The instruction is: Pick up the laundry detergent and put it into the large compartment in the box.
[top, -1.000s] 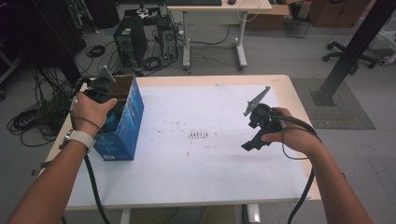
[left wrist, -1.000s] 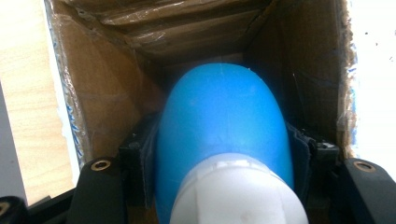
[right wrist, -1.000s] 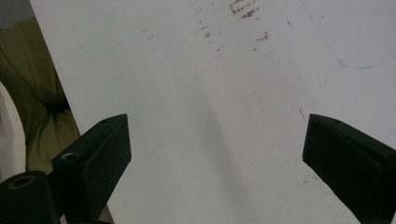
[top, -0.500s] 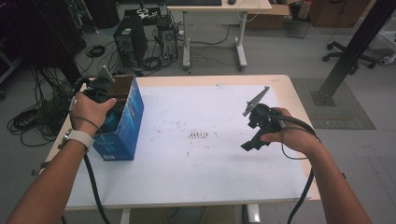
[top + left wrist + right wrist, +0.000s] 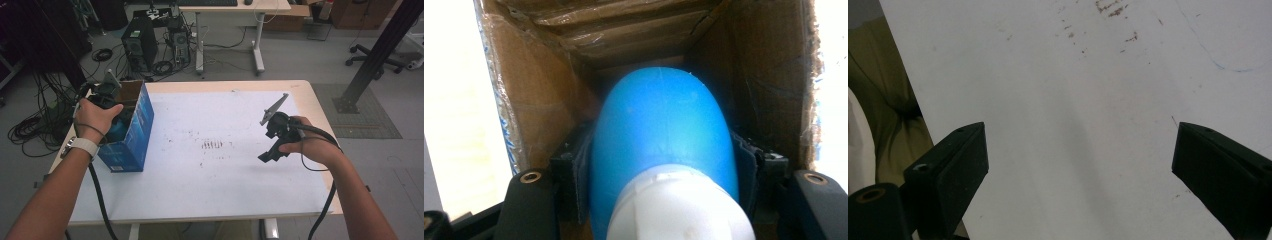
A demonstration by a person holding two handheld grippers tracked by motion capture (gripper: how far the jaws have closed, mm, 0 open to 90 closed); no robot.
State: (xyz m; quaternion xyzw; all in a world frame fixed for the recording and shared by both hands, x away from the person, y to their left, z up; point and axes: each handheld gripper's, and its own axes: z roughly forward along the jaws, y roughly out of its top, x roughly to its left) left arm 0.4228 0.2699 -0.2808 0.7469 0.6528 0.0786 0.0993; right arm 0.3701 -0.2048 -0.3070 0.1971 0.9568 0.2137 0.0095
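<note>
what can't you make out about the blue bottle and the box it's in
- Blue bottle, left gripper view: its lower body, behind its own shoulder, and any label.
- Bottle, high view: largely covered by the left hand and box wall.
- Box floor, left gripper view: blocked by the bottle, too dark.

My jaws black; bottle [image 5: 659, 145] blue, white cap [image 5: 679, 210]; box [image 5: 131, 140] blue outside, brown inside; surface [image 5: 220, 185] white, brown-speckled.

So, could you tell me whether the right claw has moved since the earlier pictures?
No. The right claw sits in the same spot beside the brown stains on the table.
</note>
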